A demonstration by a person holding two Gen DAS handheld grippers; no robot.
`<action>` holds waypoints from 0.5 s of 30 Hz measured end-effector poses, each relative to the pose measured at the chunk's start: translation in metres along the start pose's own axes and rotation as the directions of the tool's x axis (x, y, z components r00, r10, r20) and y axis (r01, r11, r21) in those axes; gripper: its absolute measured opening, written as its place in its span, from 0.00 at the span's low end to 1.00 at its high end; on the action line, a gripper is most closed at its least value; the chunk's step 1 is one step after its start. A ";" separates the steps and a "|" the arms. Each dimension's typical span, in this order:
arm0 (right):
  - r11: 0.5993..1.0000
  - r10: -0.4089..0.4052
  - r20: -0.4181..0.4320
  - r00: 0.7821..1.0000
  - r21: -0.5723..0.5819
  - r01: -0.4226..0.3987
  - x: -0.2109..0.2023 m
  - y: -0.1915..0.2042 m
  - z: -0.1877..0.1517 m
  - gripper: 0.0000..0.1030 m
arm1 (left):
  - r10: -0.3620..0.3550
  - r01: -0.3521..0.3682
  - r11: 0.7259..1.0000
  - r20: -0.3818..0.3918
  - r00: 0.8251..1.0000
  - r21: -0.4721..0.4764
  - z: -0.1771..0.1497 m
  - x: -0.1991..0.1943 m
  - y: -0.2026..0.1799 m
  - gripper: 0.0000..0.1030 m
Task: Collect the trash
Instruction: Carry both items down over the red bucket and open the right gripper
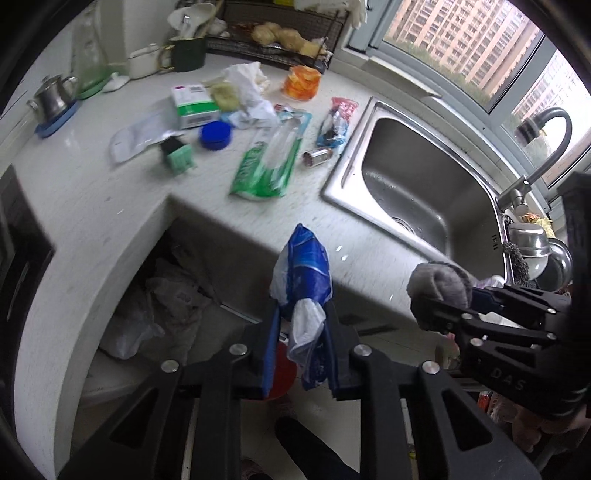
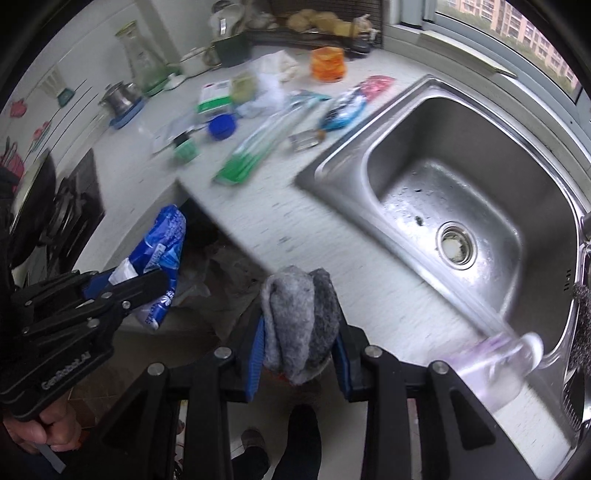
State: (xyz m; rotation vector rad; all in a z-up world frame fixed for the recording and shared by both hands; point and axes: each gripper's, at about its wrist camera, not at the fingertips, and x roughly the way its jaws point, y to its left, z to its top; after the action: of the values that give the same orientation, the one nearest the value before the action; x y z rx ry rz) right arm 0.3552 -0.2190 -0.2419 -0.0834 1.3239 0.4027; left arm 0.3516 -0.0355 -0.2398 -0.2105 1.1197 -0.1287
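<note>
My left gripper [image 1: 303, 317] is shut on a crumpled blue and white plastic wrapper [image 1: 308, 264], held out past the counter's front edge. The right wrist view shows the same gripper [image 2: 147, 282] and wrapper [image 2: 162, 240] at the left. My right gripper [image 2: 300, 328] is shut on a folded grey cloth [image 2: 291, 306], also off the counter edge; it shows at the right of the left wrist view [image 1: 443, 301]. Trash lies on the counter: a green and clear package [image 1: 266, 162], a blue lid [image 1: 216, 134], a red and blue wrapper [image 1: 336, 122], crumpled white plastic [image 1: 247, 88].
A steel sink [image 1: 369, 177] with a faucet [image 1: 546, 147] fills the right side. A dish rack [image 1: 280, 33], a kettle [image 1: 53, 94] and a green and white box [image 1: 192, 105] stand further back. A crumpled pale bag [image 1: 159, 317] sits under the counter; a stove [image 2: 77, 199] is at the left.
</note>
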 end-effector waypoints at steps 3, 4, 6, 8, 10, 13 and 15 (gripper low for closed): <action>1.000 0.007 0.002 1.000 -0.012 -0.007 0.001 0.023 -0.017 0.29 | -0.002 0.002 1.000 0.000 1.000 -0.014 -0.028 -0.014 0.019 0.19; 1.000 0.011 0.002 1.000 -0.012 -0.011 0.001 0.028 -0.022 0.29 | -0.003 0.003 1.000 -0.001 1.000 -0.017 -0.034 -0.015 0.024 0.19; 1.000 0.018 0.002 1.000 -0.014 -0.018 0.006 0.043 -0.036 0.29 | -0.004 0.004 1.000 -0.011 1.000 -0.020 -0.056 -0.019 0.038 0.19; 1.000 0.015 -0.007 1.000 -0.011 -0.015 0.013 0.057 -0.052 0.29 | 0.007 -0.008 0.999 -0.026 1.000 -0.031 -0.075 -0.021 0.048 0.19; 1.000 0.016 -0.020 1.000 -0.005 -0.016 0.022 0.068 -0.064 0.29 | 0.022 -0.024 0.998 -0.045 0.999 -0.050 -0.091 -0.019 0.058 0.19; 1.000 -0.008 -0.041 0.999 -0.014 0.008 0.038 0.085 -0.084 0.29 | 0.060 -0.065 0.994 -0.067 0.996 -0.084 -0.118 -0.016 0.069 0.19; 1.000 -0.009 -0.054 0.998 -0.004 0.009 0.051 0.091 -0.097 0.29 | 0.076 -0.082 0.993 -0.072 0.994 -0.090 -0.136 -0.015 0.072 0.19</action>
State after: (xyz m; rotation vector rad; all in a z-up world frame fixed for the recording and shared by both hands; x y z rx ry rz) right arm 0.2447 -0.1499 -0.2993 -0.1038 1.3760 0.3975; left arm 0.2223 0.0237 -0.2998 -0.2454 1.2020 -0.0133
